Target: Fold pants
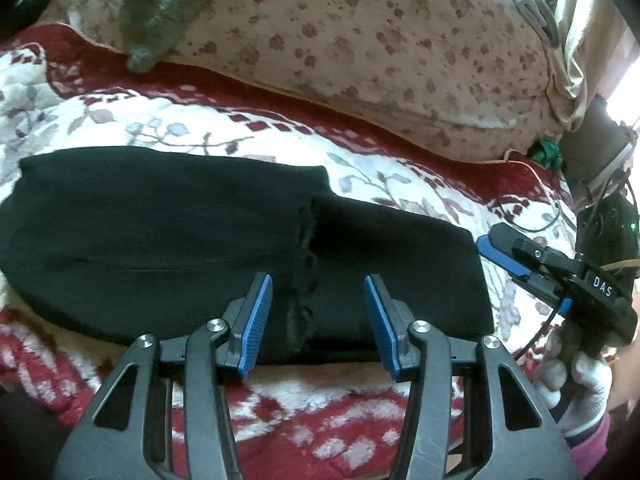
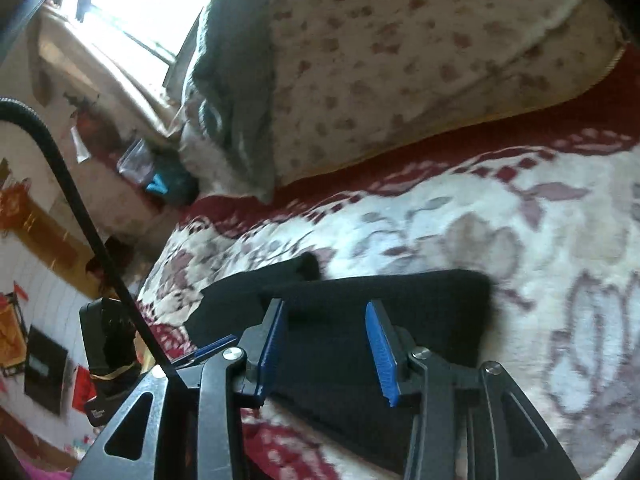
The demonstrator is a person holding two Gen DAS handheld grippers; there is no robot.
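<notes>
Black pants (image 1: 160,232) lie folded into a wide band on a red and white flowered blanket (image 1: 120,120); a ragged hem edge (image 1: 306,264) crosses their middle. My left gripper (image 1: 318,284) hovers open over the near edge of the pants, with nothing pinched between its blue pads (image 1: 258,320). My right gripper (image 1: 500,248) sits just off the pants' right end, held by a white-gloved hand (image 1: 576,380). In the right wrist view my right gripper (image 2: 325,306) stands open above the end of the pants (image 2: 420,312), its pads clear of the cloth. The left gripper's blue pad (image 2: 212,349) shows at the left.
A large cream pillow with brown blotches (image 1: 400,60) lies behind the blanket, with a grey-green cloth (image 1: 160,20) draped over it. A green knot (image 1: 546,152) and cables sit at the bed's right edge. A black hose (image 2: 80,208) crosses the right wrist view; a bright window (image 2: 140,8) lies beyond.
</notes>
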